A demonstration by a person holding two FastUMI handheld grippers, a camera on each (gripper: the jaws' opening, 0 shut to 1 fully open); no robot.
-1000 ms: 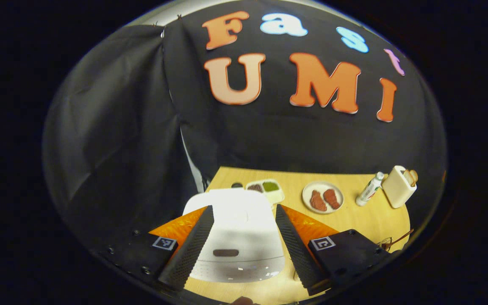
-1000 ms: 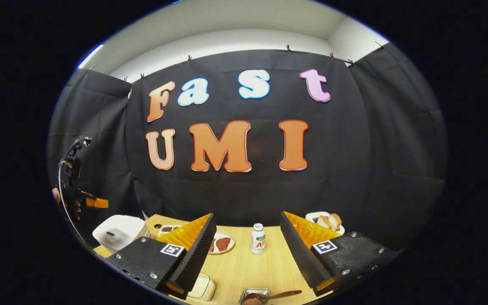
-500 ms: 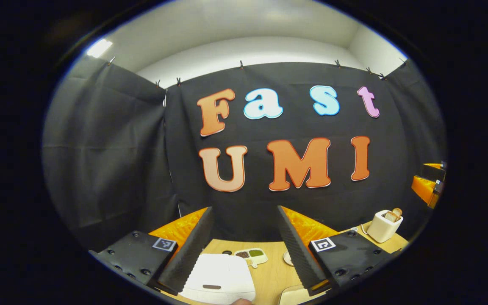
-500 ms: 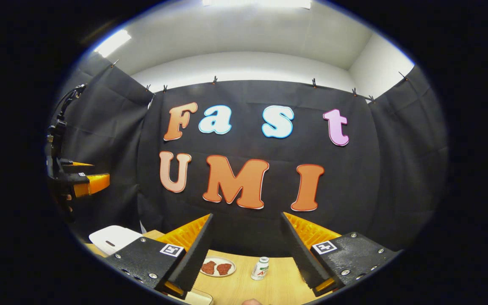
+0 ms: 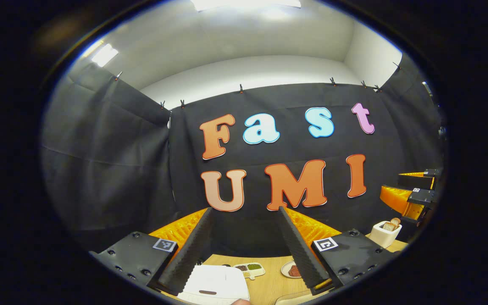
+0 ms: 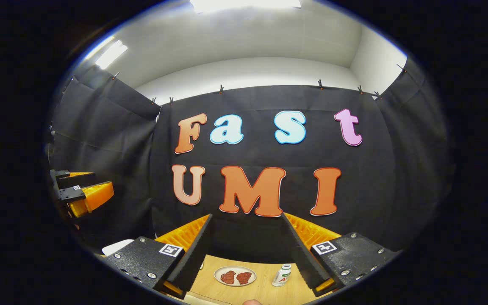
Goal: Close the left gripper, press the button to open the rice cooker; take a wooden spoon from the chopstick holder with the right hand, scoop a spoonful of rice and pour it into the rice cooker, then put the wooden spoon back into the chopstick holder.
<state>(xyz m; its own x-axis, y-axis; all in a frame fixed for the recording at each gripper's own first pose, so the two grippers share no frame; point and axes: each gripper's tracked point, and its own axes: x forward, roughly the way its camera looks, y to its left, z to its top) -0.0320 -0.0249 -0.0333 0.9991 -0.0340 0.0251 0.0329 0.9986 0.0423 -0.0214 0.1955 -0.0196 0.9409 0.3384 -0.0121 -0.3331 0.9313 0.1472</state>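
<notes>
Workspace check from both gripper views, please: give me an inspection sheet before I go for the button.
Surface: wooden table, low in both views.
Job's things: white rice cooker, lid down; spoon, holder, rice: nothing seen.
Clutter: plate of meat, small bottle, sectioned dish, toaster with bread.
Grippers: left tool open, raised, holding nothing; right tool open, raised, holding nothing.
Cables: nothing seen.
Surroundings: black cloth wall, white ceiling with lights.
</notes>
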